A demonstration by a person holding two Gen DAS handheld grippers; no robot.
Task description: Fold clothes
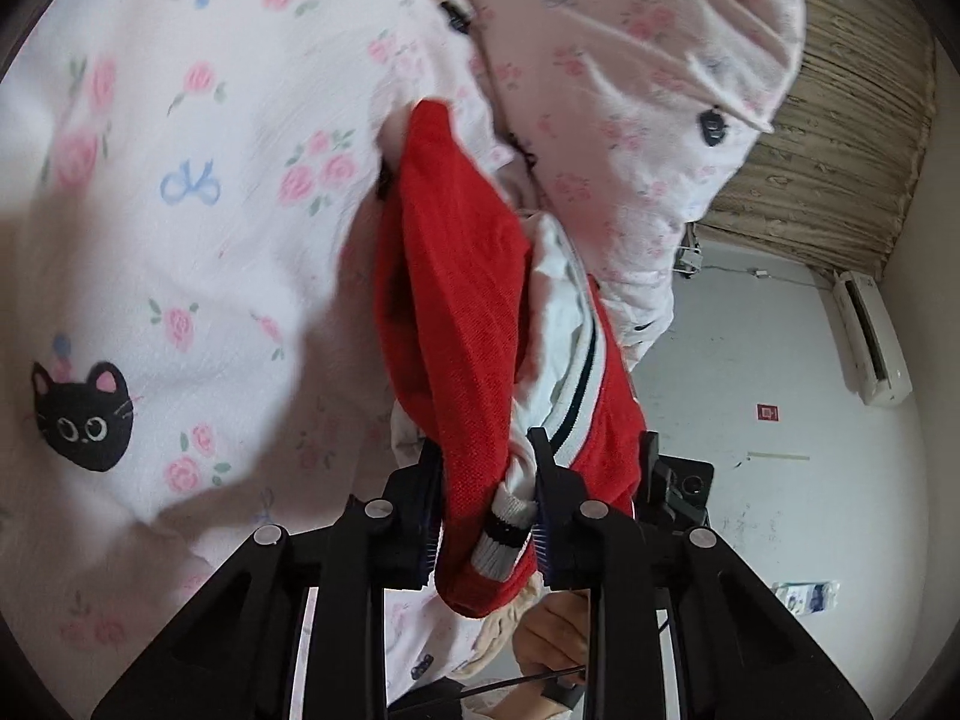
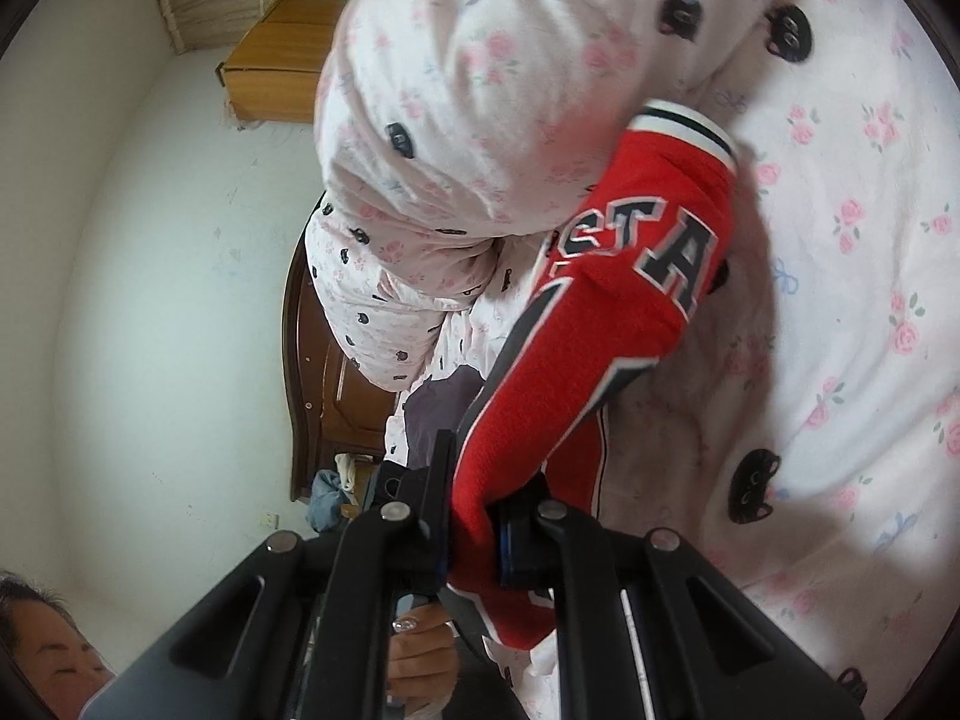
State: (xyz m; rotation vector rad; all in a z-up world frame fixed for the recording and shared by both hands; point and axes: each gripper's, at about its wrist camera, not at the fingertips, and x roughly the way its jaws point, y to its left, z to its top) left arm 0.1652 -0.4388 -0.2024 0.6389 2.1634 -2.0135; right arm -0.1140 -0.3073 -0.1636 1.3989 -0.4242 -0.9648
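Observation:
A red knit jacket (image 1: 456, 276) with white lining and black-and-white striped ribbing hangs above a bed. In the left wrist view my left gripper (image 1: 486, 480) is shut on it near a ribbed cuff (image 1: 507, 525), and the red cloth bunches between the pads. In the right wrist view the same jacket (image 2: 606, 324) shows dark block letters and a striped hem (image 2: 684, 126). My right gripper (image 2: 477, 510) is shut on a red fold of it. The cloth stretches away from both grippers toward the bedding.
A pink sheet (image 1: 180, 210) printed with roses and black cats covers the bed. A rolled quilt (image 2: 480, 90) in the same print lies beside the jacket. A dark wooden headboard (image 2: 318, 372), a wooden cabinet (image 2: 282, 72) and an air conditioner (image 1: 870, 336) line the white walls. A person's hand (image 2: 420, 654) holds each handle.

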